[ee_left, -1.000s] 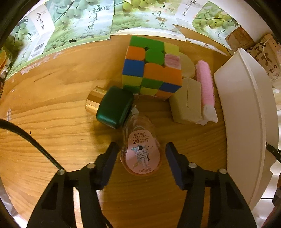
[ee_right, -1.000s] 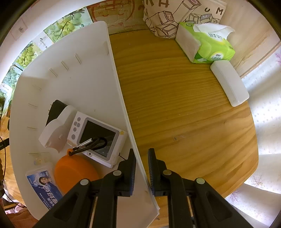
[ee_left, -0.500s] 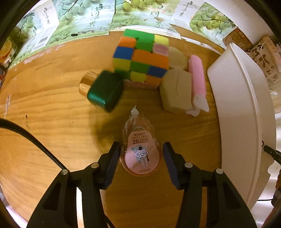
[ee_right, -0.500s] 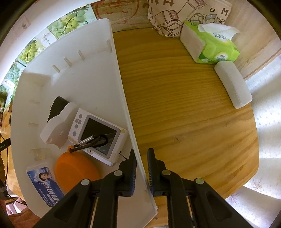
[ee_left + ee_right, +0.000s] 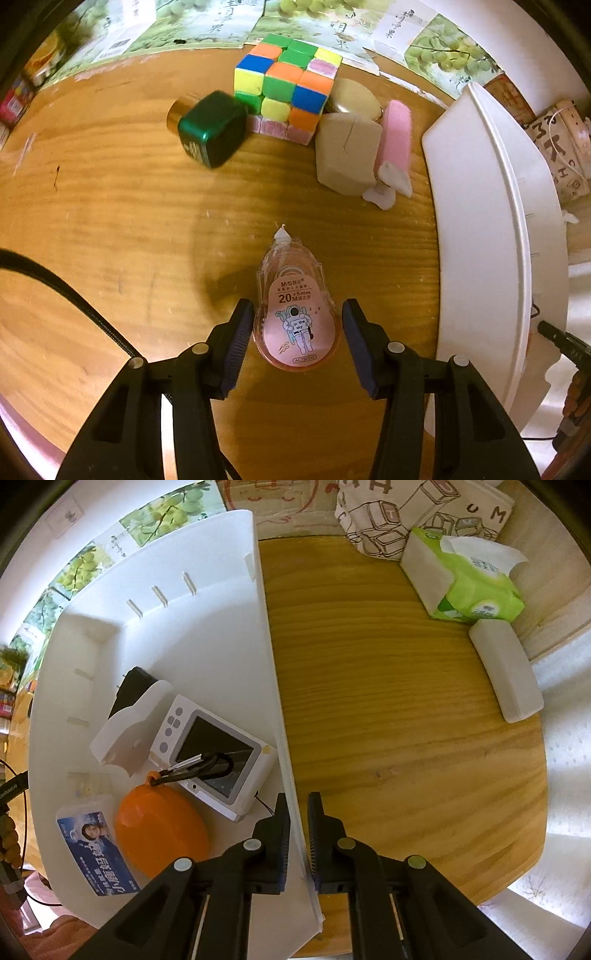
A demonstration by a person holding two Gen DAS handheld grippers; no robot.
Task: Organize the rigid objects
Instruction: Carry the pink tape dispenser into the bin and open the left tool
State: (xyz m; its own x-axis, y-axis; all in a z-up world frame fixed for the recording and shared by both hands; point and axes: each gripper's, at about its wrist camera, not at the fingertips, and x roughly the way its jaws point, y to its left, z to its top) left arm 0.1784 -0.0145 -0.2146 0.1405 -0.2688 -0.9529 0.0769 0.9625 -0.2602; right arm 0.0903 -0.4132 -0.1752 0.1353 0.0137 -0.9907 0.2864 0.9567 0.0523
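My left gripper [image 5: 297, 325] is shut on a clear pink correction tape dispenser [image 5: 295, 314] and holds it above the wooden table [image 5: 110, 221]. Beyond it lie a colourful puzzle cube [image 5: 286, 86], a dark green box [image 5: 212, 129], a beige block [image 5: 349, 153] and a pink roll [image 5: 395, 140]. My right gripper [image 5: 299, 834] is shut on the right wall of the white bin [image 5: 273, 686]. Inside the bin are a white device with a screen [image 5: 218, 749], an orange pouch with a carabiner [image 5: 159, 830], a white holder [image 5: 129, 731] and a blue card pack [image 5: 96, 849].
The white bin also shows at the right of the left wrist view [image 5: 491, 221]. A green tissue pack [image 5: 469, 579], a white case [image 5: 506, 672] and a printed bag [image 5: 417, 513] stand at the table's far right. Grape-printed boxes [image 5: 184, 22] line the back edge.
My left gripper has closed on the correction tape, lifted it and pulled back from the pile. The green box has shifted. My right gripper has stayed clamped on the bin wall.
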